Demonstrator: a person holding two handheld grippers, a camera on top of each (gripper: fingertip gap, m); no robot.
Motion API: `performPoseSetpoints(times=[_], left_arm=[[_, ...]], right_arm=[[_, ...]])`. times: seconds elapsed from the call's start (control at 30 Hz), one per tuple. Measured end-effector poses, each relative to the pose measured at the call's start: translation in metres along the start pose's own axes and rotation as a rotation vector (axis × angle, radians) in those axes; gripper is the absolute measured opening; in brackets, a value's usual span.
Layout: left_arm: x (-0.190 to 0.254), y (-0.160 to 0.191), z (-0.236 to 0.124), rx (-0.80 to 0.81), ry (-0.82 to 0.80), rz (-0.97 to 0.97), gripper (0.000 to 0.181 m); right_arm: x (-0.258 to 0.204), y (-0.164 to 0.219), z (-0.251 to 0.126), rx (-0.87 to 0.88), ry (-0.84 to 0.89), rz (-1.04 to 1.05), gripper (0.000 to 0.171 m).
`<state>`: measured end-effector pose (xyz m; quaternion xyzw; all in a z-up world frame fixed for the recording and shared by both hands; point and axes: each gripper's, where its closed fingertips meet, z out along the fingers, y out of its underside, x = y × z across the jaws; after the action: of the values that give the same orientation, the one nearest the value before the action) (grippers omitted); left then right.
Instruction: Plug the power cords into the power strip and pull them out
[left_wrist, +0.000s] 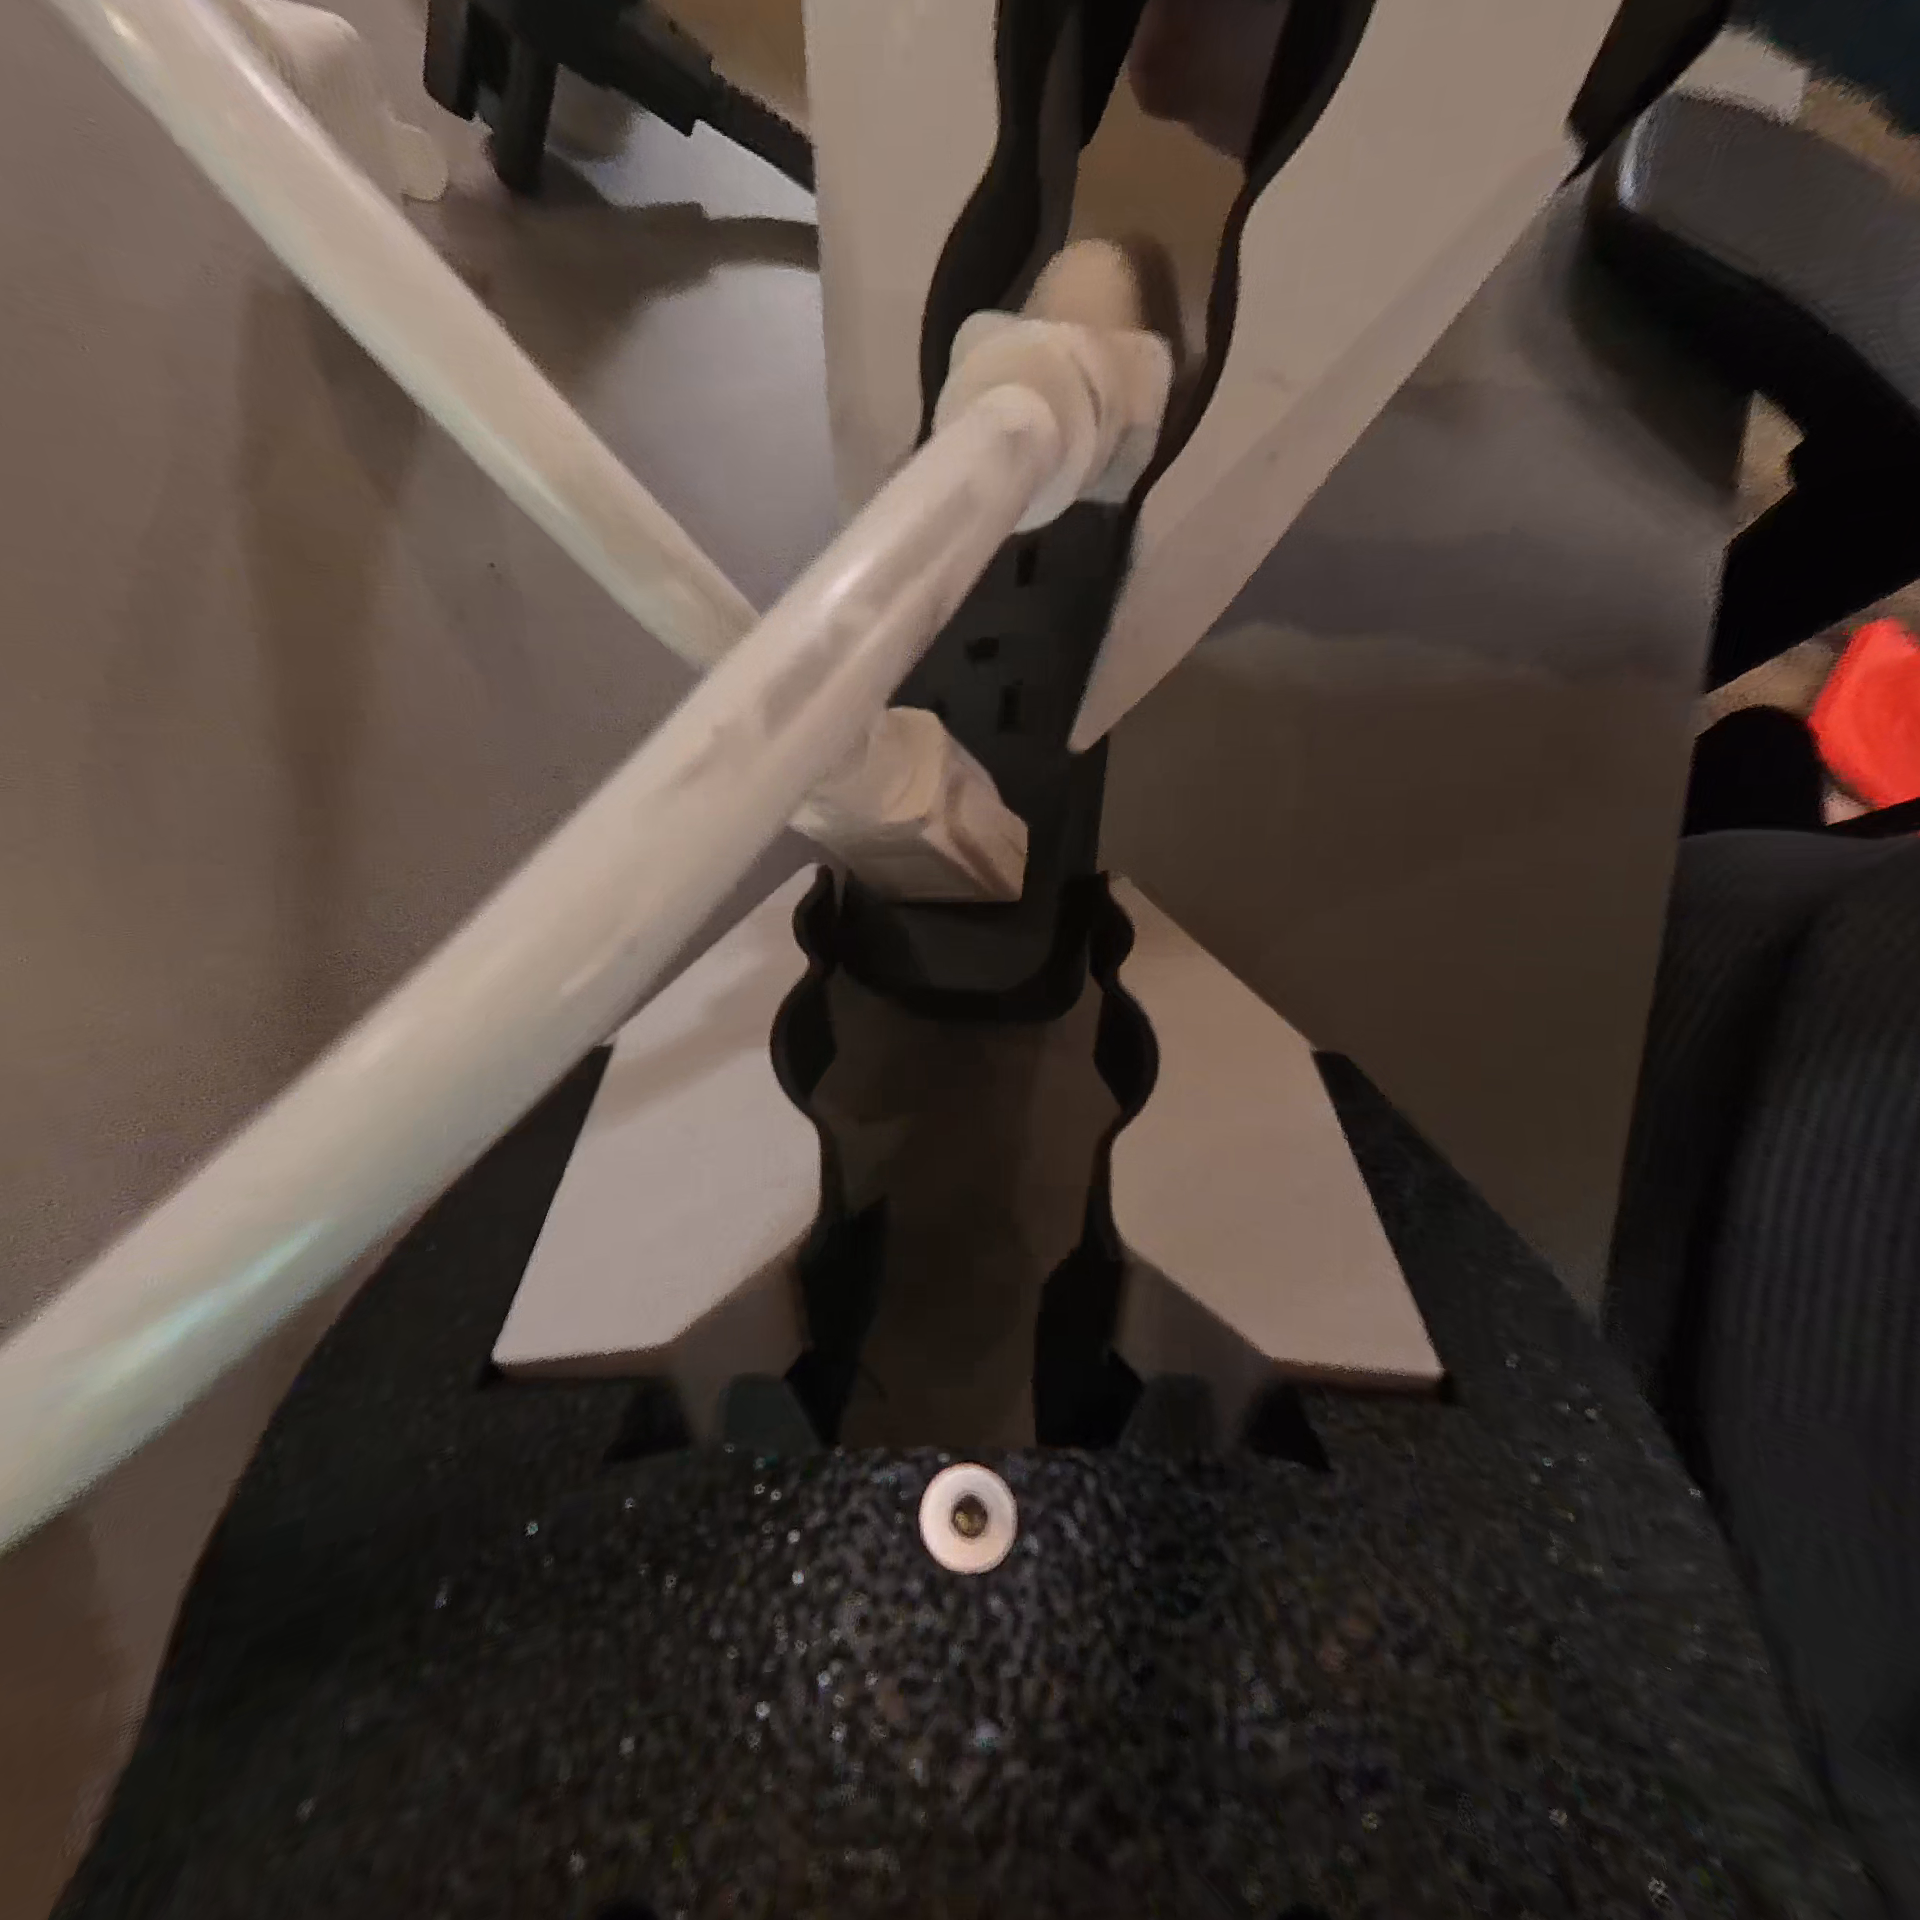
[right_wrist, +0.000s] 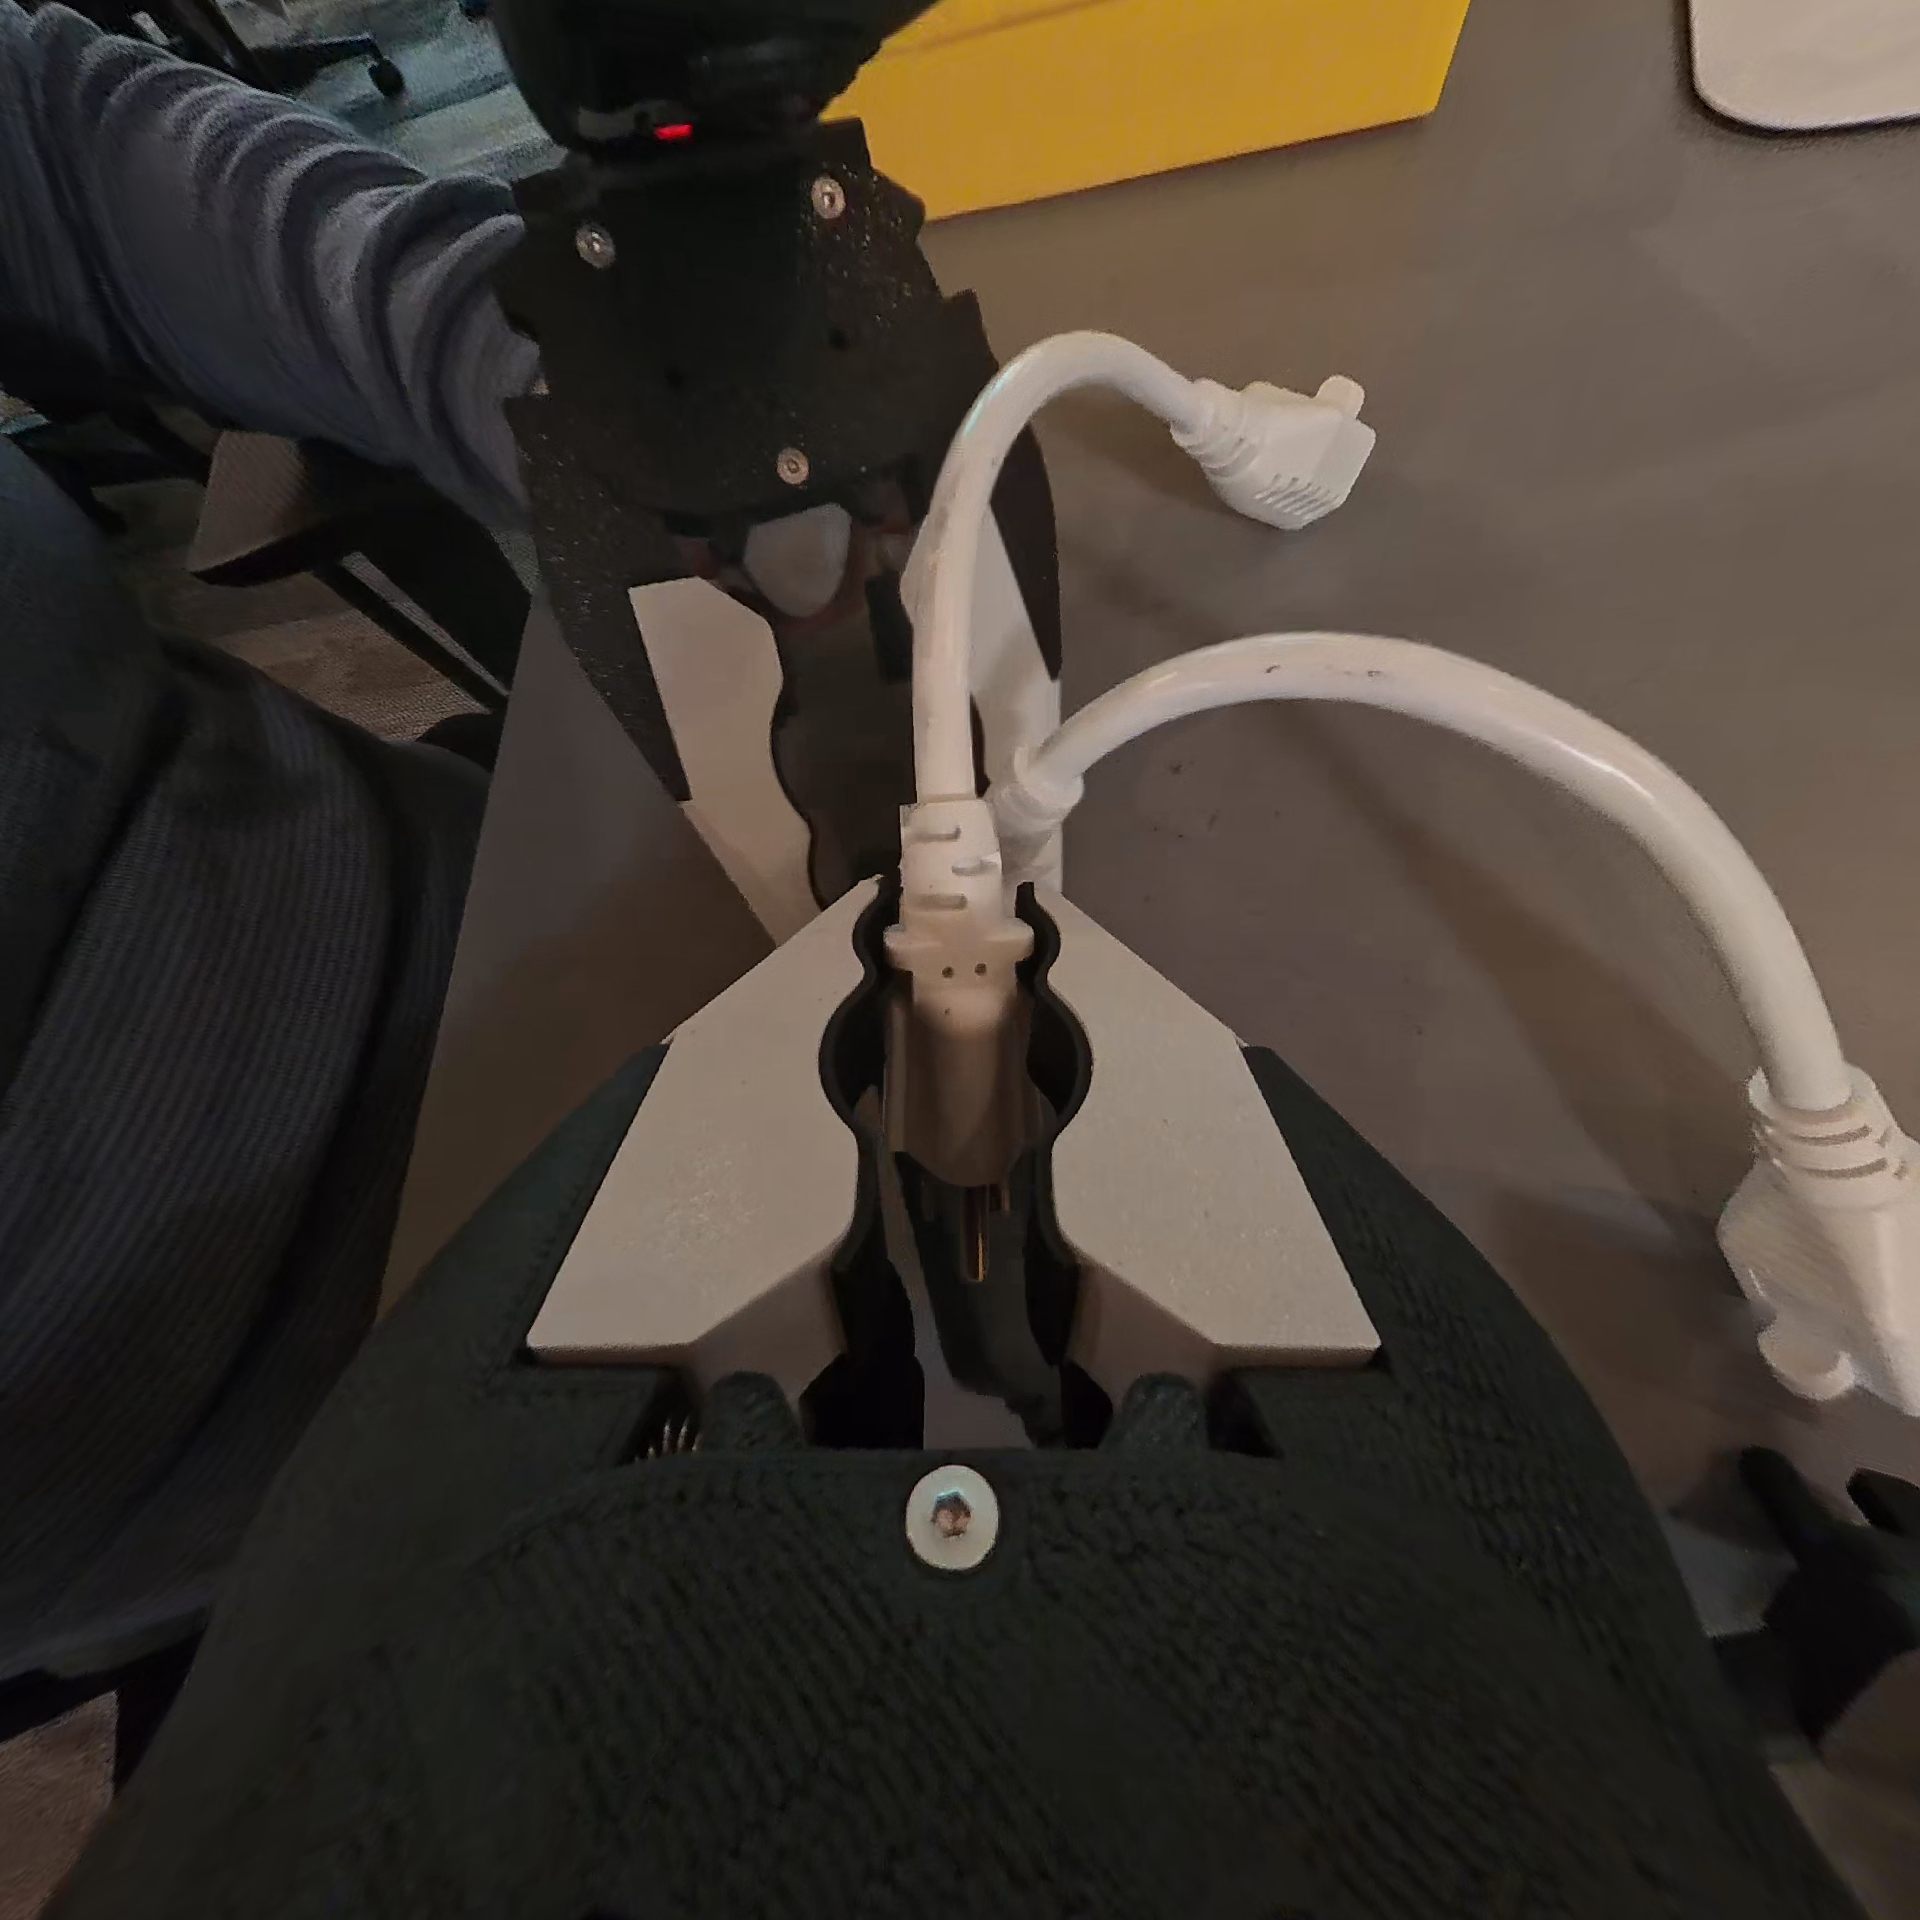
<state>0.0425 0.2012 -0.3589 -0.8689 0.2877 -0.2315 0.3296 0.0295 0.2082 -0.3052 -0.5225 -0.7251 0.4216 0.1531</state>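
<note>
Grippers clamp strip and plug over the grey table (right_wrist: 1455, 520).
Left gripper (left_wrist: 961, 935) pinches the black plastic power strip's (left_wrist: 1003, 665) end; right gripper (right_wrist: 961, 935) pinches a white moulded plug (right_wrist: 961, 997), prongs bared.

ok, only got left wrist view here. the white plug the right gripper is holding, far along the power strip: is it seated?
Observer: No. The right wrist view shows the white plug clamped in the right gripper with its brass prongs bare.
Operator: where does its free end go?
Observer: Its cord arcs over to an angled connector lying on the grey table.
Operator: and the second one?
Observer: The other cord arcs right to a straight connector, low beside the right gripper.
</note>
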Motion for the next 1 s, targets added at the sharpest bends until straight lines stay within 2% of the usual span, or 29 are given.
performPoseSetpoints(times=[0.03, 0.2, 0.27, 0.33, 0.37, 0.47, 0.57, 0.7, 0.83, 1.0], left_arm=[[-0.003, 0.002, -0.002, -0.012, -0.022, 0.022, 0.047], [-0.012, 0.009, -0.013, -0.008, -0.027, 0.001, 0.046], [-0.017, 0.012, -0.017, -0.006, -0.047, -0.050, 0.056], [-0.022, 0.016, -0.026, -0.019, -0.074, -0.053, 0.091], [-0.024, 0.015, -0.031, -0.003, -0.089, -0.059, 0.096], [-0.018, 0.007, -0.046, 0.082, -0.039, -0.130, 0.095], [-0.012, -0.012, -0.063, 0.242, 0.026, -0.185, 0.094], [0.002, -0.055, -0.095, 0.583, 0.251, -0.318, 0.079], [0.007, -0.083, -0.127, 0.834, 0.452, -0.403, 0.050], [0.011, -0.105, -0.147, 0.972, 0.468, -0.334, 0.013]], right_arm=[[-0.003, -0.001, -0.001, 0.010, 0.001, -0.005, 0.022], [-0.015, -0.002, -0.006, 0.073, -0.004, 0.000, 0.021], [-0.017, -0.001, -0.006, 0.092, -0.003, 0.003, 0.021], [-0.018, 0.001, -0.007, 0.104, -0.004, 0.008, 0.021], [-0.019, 0.001, -0.007, 0.108, -0.005, 0.009, 0.021], [-0.020, 0.000, -0.008, 0.120, -0.007, 0.002, 0.021], [-0.021, -0.006, -0.010, 0.147, -0.003, -0.016, 0.021], [-0.024, -0.016, -0.012, 0.186, -0.006, -0.042, 0.021], [-0.033, -0.023, -0.009, 0.196, -0.039, -0.089, 0.021], [-0.043, -0.032, -0.003, 0.183, -0.072, -0.146, 0.021]])
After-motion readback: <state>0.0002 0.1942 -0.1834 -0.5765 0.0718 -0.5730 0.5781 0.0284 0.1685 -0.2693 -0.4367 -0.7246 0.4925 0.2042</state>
